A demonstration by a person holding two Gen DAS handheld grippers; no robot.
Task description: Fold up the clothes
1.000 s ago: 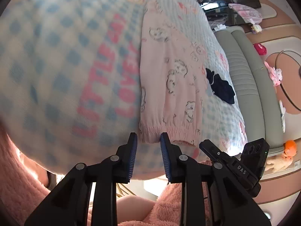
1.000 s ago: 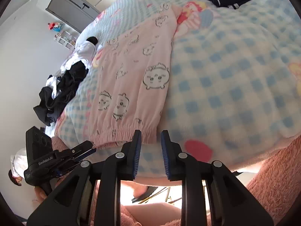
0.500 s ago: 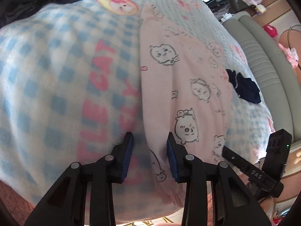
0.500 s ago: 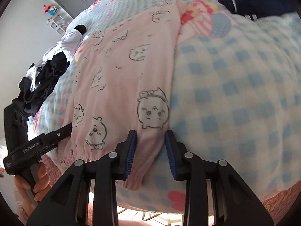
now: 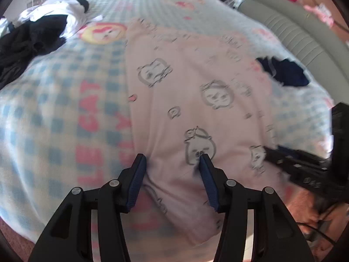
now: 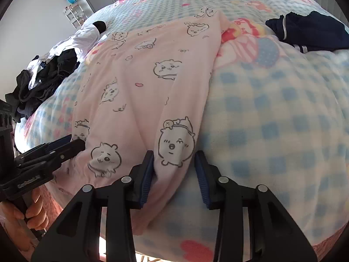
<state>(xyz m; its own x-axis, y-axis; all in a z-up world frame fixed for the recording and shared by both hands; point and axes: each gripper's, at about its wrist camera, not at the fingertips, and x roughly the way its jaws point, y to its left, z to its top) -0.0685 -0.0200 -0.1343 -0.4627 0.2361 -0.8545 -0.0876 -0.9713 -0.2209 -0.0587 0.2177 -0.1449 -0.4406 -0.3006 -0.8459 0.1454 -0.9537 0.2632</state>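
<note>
Pink pyjama trousers (image 5: 196,91) printed with cartoon animals lie flat on the blue checked blanket (image 5: 54,113). My left gripper (image 5: 172,163) points down at their near end, jaws opening. One finger stands at the garment's left edge and the other on the pink cloth, with fabric between them that is not pinched. My right gripper (image 6: 174,159) straddles the right edge of the trousers (image 6: 148,83), jaws opening too. Its left pad touches a pink fold and its right finger rests over the blanket (image 6: 272,120). Each view shows the other gripper at its side.
A dark navy garment (image 6: 309,32) lies on the blanket to the right of the trousers. A heap of black and white clothes (image 6: 50,72) sits at the far left. A grey padded headboard (image 5: 294,28) runs along the right. A hand (image 6: 32,214) holds the left gripper's handle.
Both grippers have moved from the bed's edge forward onto the near end of the pink trousers. Both pairs of jaws have widened, the left one more.
</note>
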